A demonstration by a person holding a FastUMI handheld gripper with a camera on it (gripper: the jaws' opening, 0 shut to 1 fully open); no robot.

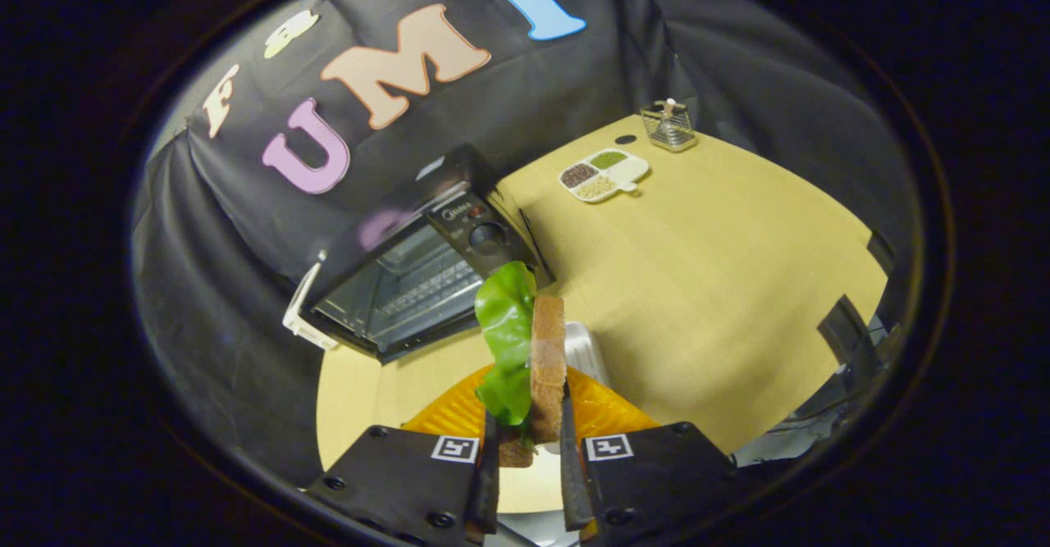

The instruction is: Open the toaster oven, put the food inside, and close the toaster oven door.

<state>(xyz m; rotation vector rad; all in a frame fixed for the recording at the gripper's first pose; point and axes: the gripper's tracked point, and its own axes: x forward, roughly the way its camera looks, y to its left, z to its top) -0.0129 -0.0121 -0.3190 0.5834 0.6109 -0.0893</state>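
Claw (527, 448) clamped on one sandwich (541, 366), one open toaster oven (410, 276) beyond.

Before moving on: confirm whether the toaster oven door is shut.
No: the toaster oven door hangs open, its rack showing, while the tongs grip the sandwich.

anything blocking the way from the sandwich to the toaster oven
Nothing visible does. The claw is shut on the sandwich, held above the orange plate; the toaster oven just beyond has its door open.
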